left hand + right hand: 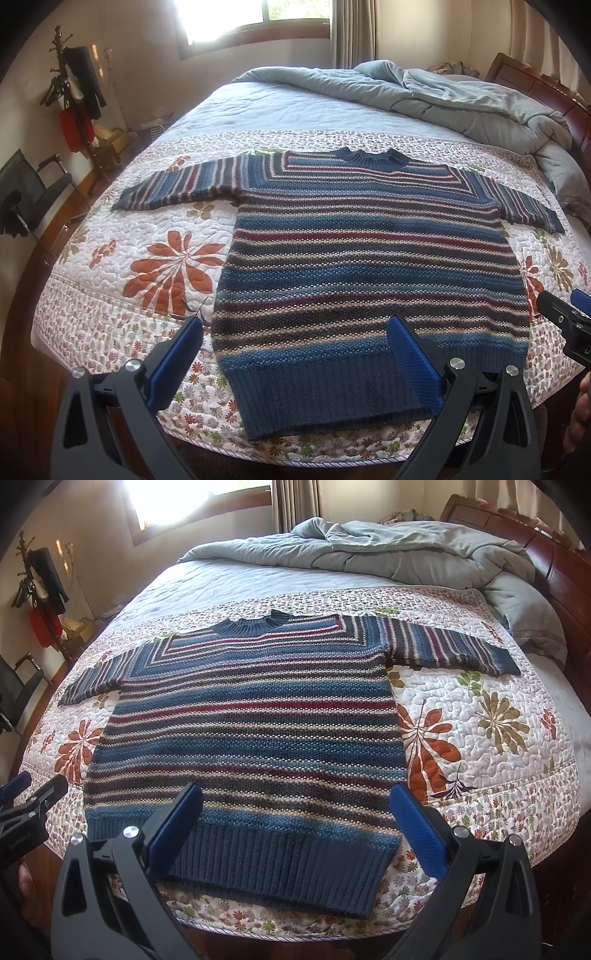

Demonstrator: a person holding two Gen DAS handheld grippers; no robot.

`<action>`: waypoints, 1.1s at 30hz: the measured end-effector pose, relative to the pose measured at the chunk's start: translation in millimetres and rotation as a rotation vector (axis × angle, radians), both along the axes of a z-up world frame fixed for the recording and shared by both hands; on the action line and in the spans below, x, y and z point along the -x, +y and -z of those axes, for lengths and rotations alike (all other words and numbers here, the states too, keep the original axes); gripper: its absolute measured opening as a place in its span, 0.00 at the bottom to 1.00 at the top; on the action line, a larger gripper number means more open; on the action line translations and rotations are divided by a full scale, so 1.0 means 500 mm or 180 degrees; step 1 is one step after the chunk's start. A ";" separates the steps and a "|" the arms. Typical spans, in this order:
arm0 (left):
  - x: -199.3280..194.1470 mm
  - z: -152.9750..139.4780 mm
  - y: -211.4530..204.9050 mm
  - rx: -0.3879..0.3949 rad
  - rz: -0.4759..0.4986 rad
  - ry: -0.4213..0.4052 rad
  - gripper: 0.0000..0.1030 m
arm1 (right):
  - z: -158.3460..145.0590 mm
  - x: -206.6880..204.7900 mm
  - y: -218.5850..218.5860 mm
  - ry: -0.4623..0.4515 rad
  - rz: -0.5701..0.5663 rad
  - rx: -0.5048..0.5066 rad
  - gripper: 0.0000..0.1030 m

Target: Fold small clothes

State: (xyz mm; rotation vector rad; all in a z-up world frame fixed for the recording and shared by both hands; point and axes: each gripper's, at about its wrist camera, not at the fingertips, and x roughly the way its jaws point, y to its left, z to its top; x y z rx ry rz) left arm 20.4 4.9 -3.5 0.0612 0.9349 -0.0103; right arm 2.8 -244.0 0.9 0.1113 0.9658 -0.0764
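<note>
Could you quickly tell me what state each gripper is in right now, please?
Left gripper: open, holding nothing, over the sweater hem.
Right gripper: open, holding nothing.

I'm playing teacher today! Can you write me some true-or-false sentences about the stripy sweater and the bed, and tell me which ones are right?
1. The striped knit sweater lies spread flat with both sleeves out. True.
2. The sweater is already folded in half. False: it is fully unfolded.
3. The left gripper is open and holds nothing. True.
4. The right gripper is pinching a sleeve. False: it is open, near the ribbed hem.
5. A crumpled grey-blue duvet lies at the far end of the bed. True.
6. The sweater lies on a plain white sheet. False: it lies on a floral quilt.
</note>
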 end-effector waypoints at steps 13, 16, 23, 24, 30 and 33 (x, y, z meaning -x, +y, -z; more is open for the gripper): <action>-0.003 0.004 0.002 -0.0011 -0.0013 0.0004 0.96 | 0.006 0.000 -0.003 0.0009 0.0006 0.0002 0.98; -0.003 0.004 0.003 -0.0015 -0.0011 0.0002 0.96 | 0.007 -0.001 -0.004 0.0010 0.0006 0.0005 0.98; -0.006 0.008 0.004 -0.0025 -0.0008 0.0013 0.96 | 0.010 -0.002 -0.007 0.0023 0.0011 -0.0004 0.98; -0.006 0.009 0.004 -0.0026 -0.0008 0.0014 0.96 | 0.011 -0.002 -0.008 0.0025 0.0012 -0.0005 0.98; -0.009 0.010 0.001 -0.0038 0.0002 0.0018 0.96 | 0.016 -0.006 -0.015 0.0041 0.0022 -0.0014 0.98; -0.011 0.011 -0.004 -0.0048 0.0005 0.0025 0.96 | 0.019 -0.010 -0.017 0.0048 0.0028 -0.0016 0.98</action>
